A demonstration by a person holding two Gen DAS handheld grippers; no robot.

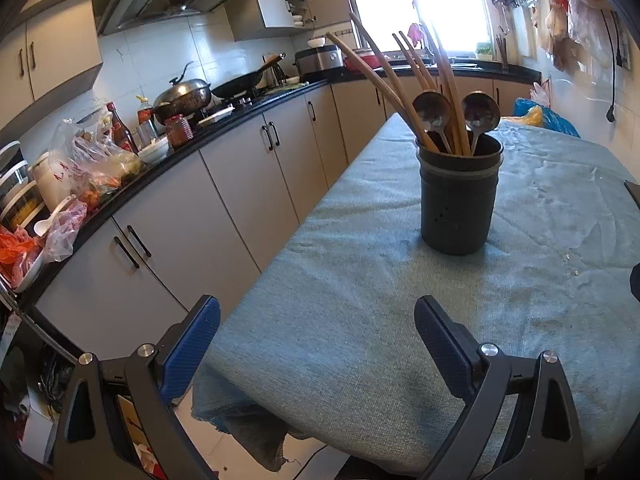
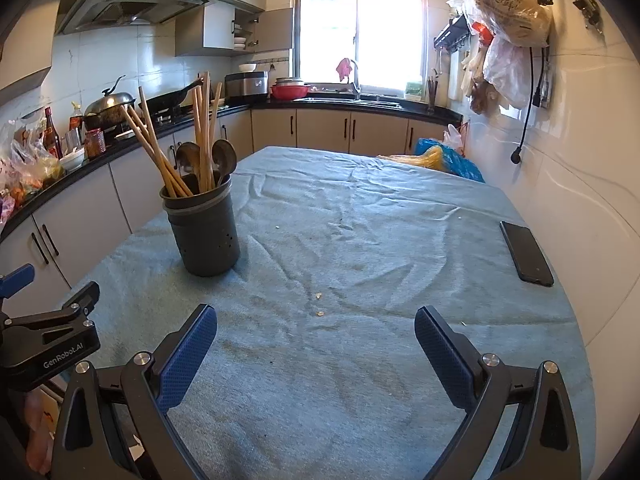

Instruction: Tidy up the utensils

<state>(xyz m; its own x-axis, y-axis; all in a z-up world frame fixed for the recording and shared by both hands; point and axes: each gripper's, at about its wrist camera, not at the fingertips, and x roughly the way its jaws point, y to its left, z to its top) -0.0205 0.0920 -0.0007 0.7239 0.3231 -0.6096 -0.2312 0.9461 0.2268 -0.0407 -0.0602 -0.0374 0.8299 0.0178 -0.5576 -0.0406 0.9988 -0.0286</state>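
Both tongs of mine are spread wide with nothing between their blue pads: my left tongs (image 1: 317, 322) hang over the near left corner of the worktop (image 1: 360, 340), partly past its left edge, and my right tongs (image 2: 316, 332) hover above the near middle of it. My left tongs (image 2: 48, 332) also show at the left rim of the right wrist view.

A dark utensil holder (image 1: 459, 196) stands upright on the worktop's blue-green cloth (image 2: 340, 240), close to the left edge and about halfway back. In it stand several wooden chopsticks (image 1: 376, 72), leaning apart, and two metal spoons (image 1: 431, 109) with their bowls up.

Near the worktop's right edge a black phone (image 2: 526, 253) lies flat, well apart from the holder. A few pale crumbs (image 2: 320, 313) sit on the cloth ahead of my right tongs. At the far right corner lies a blue and yellow plastic bag (image 2: 440, 158).
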